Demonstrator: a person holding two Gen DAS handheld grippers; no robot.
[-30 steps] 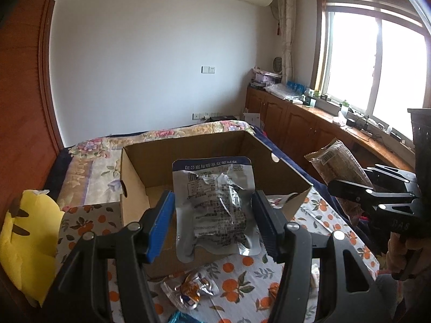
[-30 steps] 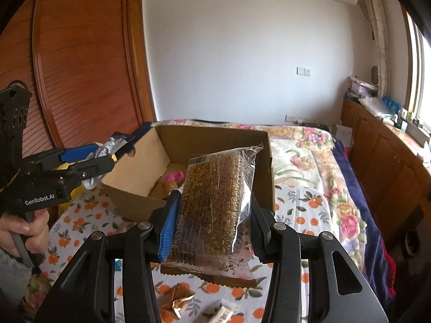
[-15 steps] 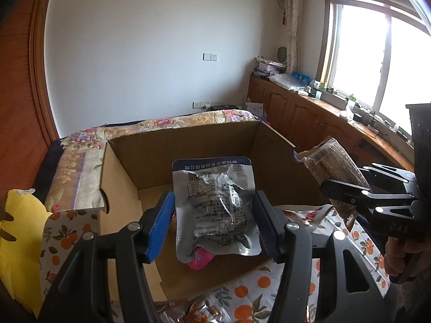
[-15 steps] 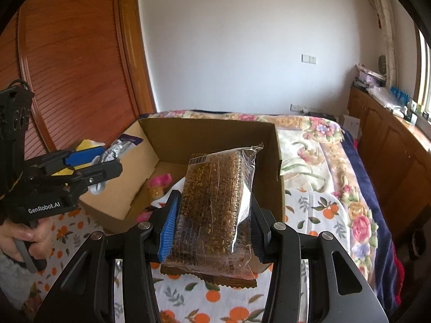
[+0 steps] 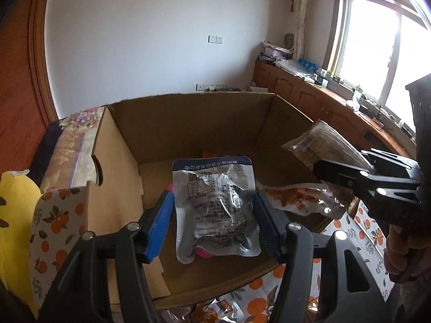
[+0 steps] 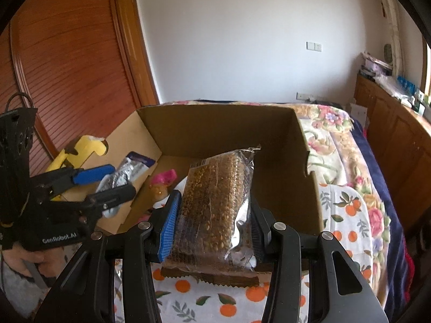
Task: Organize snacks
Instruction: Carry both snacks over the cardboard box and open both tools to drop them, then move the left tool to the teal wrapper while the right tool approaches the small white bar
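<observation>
The left hand-held gripper [image 5: 214, 215] is clenched on a silver foil snack pouch [image 5: 215, 204], its blue pad and black pad pressing the pouch's two side edges. The pouch stands upright between the fingers, printed side toward the camera, its dark blue top strip uppermost, and hangs over the open cardboard box [image 5: 188, 123], inside the line of the near wall. The right hand-held gripper [image 6: 212, 224] is clamped on a clear-wrapped grain bar pack [image 6: 215, 204], which rises upright between its fingers with the crimped top seal pointing up; the pack is held above the near right part of the same box.

The box sits on a bed covered by an orange-print cloth [image 6: 347, 210], with a floral quilt [image 6: 328, 140] behind it. Its flaps are folded outward and the inside is mostly bare cardboard. On its floor lie a pink wrapped snack [image 6: 164, 176], a small amber wrapped candy [image 6: 159, 191] just beside it, and an orange-and-silver foil packet [image 5: 296, 197] near the right wall, partly under the right gripper's pack. More pink shows below the pouch in the left wrist view.

A yellow plush toy [image 5: 16, 215] lies outside the box's left wall. Small wrapped snacks [image 5: 223, 306] rest on the cloth just in front of the box's near wall.
</observation>
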